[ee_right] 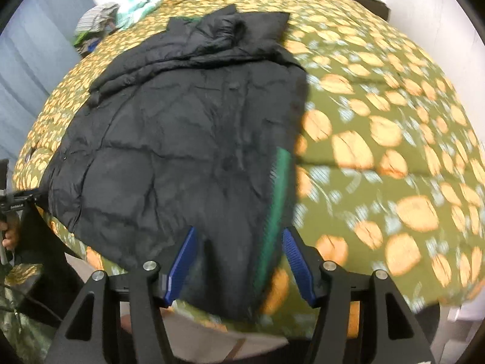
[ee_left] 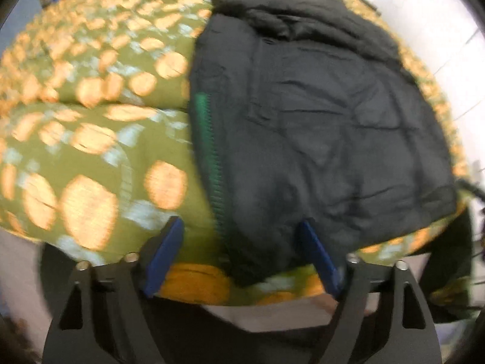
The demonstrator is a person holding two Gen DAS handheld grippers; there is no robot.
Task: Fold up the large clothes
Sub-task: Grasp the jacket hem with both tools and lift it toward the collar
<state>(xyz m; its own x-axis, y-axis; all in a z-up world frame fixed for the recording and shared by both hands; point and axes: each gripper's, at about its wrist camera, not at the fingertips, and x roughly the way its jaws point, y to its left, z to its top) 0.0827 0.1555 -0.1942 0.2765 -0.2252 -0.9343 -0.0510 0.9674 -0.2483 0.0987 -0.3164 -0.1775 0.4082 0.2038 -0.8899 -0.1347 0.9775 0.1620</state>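
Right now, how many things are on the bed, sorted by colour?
Black: 1, the puffy black jacket with a green zipper strip
Mixed colours: 1, the crumpled pile of clothes at the far corner
Total: 2, on the green, orange-spotted bedspread

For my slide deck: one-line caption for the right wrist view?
Open right gripper above the near hem of a black jacket lying on a leaf-patterned bedspread.

A bed covered by an olive-green spread printed with orange and pale blue leaf shapes carries 1 black puffer jacket, lying flat near the bed's near edge. A heap of striped and green clothes sits at the far-left corner.
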